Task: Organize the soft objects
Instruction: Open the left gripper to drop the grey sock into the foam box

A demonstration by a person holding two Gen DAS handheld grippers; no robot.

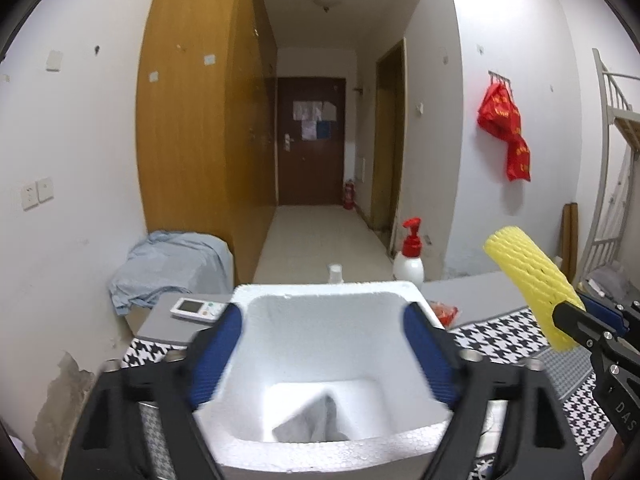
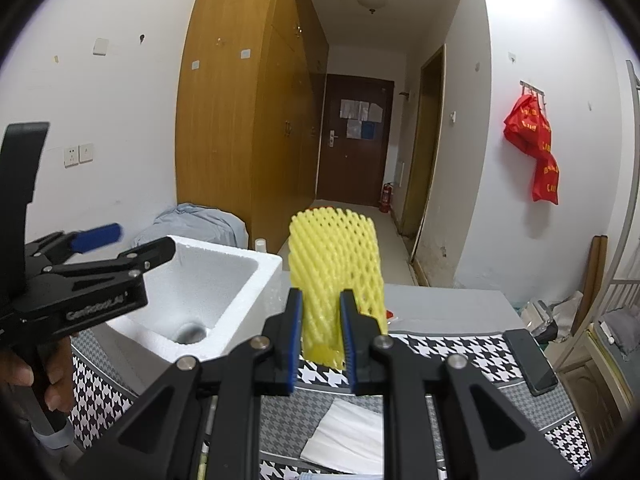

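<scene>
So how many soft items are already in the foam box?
1: a grey cloth on the bottom of the foam box. The left tongs hide part of the inside.

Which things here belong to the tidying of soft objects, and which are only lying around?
Belong to the job:
- yellow foam net sleeve, pinched in the right tool
- white foam box
- grey soft cloth lying inside that box
- left tool, open above the box

Just lying about:
- white spray bottle with red pump
- white remote control
- black phone
- red bag hanging on the wall
</scene>
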